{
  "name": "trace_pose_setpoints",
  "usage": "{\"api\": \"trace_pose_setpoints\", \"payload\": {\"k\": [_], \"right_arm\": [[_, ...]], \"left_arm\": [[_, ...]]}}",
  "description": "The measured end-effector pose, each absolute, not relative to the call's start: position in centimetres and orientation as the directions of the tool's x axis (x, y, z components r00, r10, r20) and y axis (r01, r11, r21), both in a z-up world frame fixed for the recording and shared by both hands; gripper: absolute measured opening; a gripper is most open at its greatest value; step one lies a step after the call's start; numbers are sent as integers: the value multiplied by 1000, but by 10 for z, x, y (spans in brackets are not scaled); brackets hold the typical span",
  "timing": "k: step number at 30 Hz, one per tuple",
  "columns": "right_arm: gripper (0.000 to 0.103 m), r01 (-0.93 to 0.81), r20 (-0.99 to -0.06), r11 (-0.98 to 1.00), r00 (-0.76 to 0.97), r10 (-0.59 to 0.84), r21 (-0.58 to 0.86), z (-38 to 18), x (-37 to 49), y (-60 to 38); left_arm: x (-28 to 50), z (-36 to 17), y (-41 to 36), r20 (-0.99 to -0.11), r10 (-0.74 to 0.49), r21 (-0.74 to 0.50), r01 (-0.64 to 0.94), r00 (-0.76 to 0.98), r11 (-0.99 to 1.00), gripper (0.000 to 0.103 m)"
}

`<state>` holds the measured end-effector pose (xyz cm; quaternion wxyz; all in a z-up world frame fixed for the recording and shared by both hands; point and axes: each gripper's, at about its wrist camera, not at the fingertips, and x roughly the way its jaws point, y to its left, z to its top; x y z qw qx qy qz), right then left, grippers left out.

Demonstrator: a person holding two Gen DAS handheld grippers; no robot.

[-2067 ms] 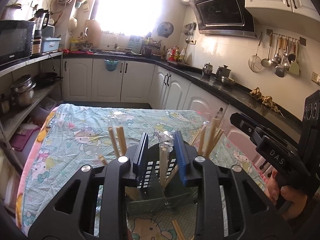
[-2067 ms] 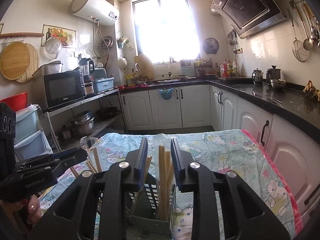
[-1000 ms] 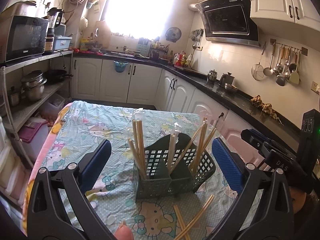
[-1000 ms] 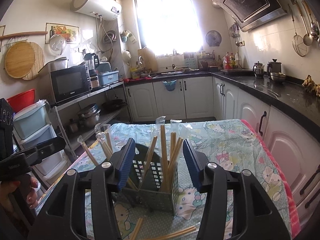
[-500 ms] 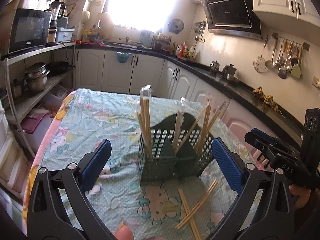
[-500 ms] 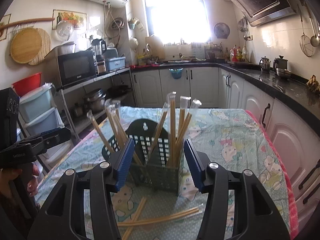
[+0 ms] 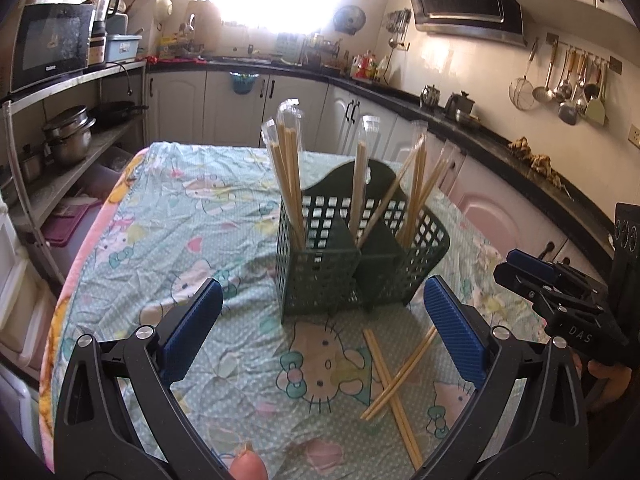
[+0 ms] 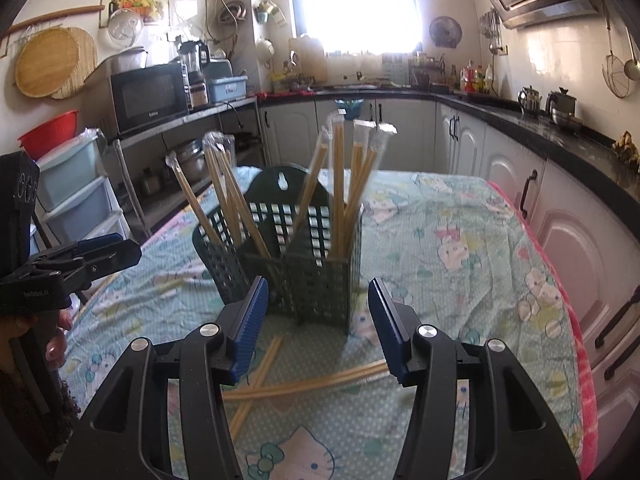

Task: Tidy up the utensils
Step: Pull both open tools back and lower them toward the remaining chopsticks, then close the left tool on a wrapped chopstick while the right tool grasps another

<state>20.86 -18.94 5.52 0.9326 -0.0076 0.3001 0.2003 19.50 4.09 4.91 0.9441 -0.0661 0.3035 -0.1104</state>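
A dark green mesh utensil basket [image 7: 320, 280] [image 8: 316, 280] stands upright on the cartoon-print tablecloth, with several wrapped chopstick pairs [image 7: 290, 168] [image 8: 344, 184] leaning in its compartments. Loose chopsticks [image 7: 394, 376] [image 8: 308, 384] lie crossed on the cloth in front of it. My left gripper [image 7: 320, 328] hangs wide open short of the basket, nothing between its blue pads. My right gripper [image 8: 318, 324] is open too, its pads apart just before the basket and above the loose chopsticks, holding nothing. Each gripper shows at the edge of the other's view.
The tablecloth [image 7: 168, 232] covers a table with pink edges. White cabinets and a black counter [image 8: 580, 136] run along the right and back. Open shelves with a microwave [image 8: 148, 94], pots and plastic drawers stand on the left.
Both grippers have opened off the basket, drawn back and sunk lower, now pointing down at the cloth. The loose chopsticks in front of the basket have come into view.
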Motion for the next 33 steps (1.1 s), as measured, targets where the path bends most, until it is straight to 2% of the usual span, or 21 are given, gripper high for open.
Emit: {"api": "trace_pose_setpoints", "payload": {"k": [21, 25, 27, 33], "right_arm": [[53, -233, -762, 959, 589, 271, 160, -20, 229, -214], [52, -179, -799, 958, 528, 287, 225, -37, 241, -221], [48, -152, -814, 950, 492, 311, 271, -46, 250, -224], [42, -73, -833, 935, 436, 342, 346, -62, 273, -226]], "left_arm": [[220, -12, 6, -738, -303, -201, 233, 603, 952, 92], [232, -28, -5, -775, -354, -251, 259, 523, 932, 73], [237, -35, -8, -786, -372, -275, 261, 494, 925, 66], [251, -50, -23, -815, -397, -301, 276, 422, 913, 51]]}}
